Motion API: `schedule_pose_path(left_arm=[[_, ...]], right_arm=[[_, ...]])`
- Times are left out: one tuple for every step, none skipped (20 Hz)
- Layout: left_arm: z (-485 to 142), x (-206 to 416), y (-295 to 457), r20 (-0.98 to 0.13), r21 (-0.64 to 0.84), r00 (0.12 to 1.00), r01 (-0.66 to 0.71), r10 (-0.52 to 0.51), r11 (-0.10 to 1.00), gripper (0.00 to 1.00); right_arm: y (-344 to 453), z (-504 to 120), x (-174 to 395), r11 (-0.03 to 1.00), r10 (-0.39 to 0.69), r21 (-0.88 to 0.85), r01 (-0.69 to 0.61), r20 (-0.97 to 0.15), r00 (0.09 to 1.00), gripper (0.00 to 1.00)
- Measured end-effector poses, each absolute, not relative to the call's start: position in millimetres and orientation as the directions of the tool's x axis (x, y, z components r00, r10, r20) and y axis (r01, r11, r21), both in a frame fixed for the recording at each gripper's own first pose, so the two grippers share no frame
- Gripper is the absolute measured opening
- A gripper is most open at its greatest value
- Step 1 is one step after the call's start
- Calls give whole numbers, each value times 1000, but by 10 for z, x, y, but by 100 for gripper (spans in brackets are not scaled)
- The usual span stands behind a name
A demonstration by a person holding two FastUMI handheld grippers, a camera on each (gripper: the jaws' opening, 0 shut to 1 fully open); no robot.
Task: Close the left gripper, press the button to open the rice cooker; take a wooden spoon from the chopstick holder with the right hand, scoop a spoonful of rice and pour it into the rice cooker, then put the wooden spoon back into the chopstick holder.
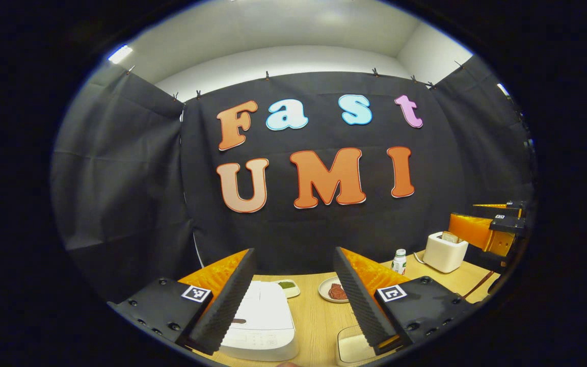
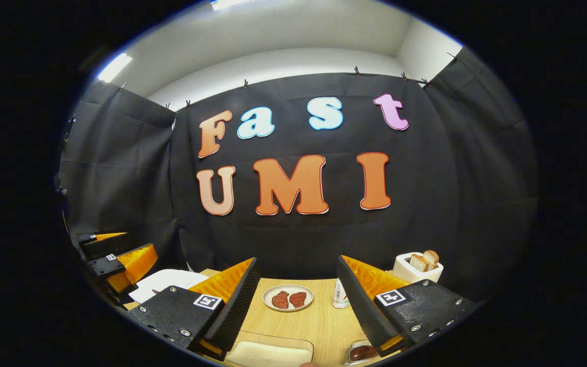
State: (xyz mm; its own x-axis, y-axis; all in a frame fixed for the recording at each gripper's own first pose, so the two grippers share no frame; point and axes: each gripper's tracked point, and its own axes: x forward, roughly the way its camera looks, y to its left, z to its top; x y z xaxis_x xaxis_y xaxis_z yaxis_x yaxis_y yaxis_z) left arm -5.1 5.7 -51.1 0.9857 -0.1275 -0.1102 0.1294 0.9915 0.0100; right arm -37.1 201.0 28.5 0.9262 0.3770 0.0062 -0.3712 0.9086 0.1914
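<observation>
Currently you are at the first step: the left gripper point(image 1: 293, 300) has to close before it presses the button. Its jaws stand wide apart and hold nothing. The cooker point(image 1: 263, 321) sits on the table point(image 1: 319, 321) directly below and ahead, partly behind the left finger, with its lid down. A small dark mark shows on the lid near its front; whether that is the release button cannot be confirmed.

The right gripper point(image 2: 298, 306) is likewise spread wide and empty, hovering over the table. In the right gripper view the cooker point(image 2: 166, 283) lies far to the left, beside the other gripper.

Neither the chopstick holder nor the wooden spoon can be identified. A shallow tray point(image 2: 268, 351) with pale contents lies just below the right gripper; it may hold the rice, but this is uncertain.

Other items on the table: a plate point(image 2: 288, 298) of reddish pieces, a small bottle point(image 2: 340, 295), a toaster point(image 2: 416, 267) with bread.

Next move, as judged:
1. Bring the left fingers fully together.
2. Lower the closed tip onto the button, square to the lid.
3. Keep the right gripper clear of the lid's swing.
</observation>
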Motion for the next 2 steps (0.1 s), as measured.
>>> schedule_pose_path(left_arm=[[-512,-49,30,-112,5,984,138,-136,990,100],[-508,-51,38,-109,1,984,138,-137,990,100]], right_arm=[[2021,320,-397,912,371,181,-368,22,928,94],[2032,333,-415,915,365,174,-365,30,930,94]])
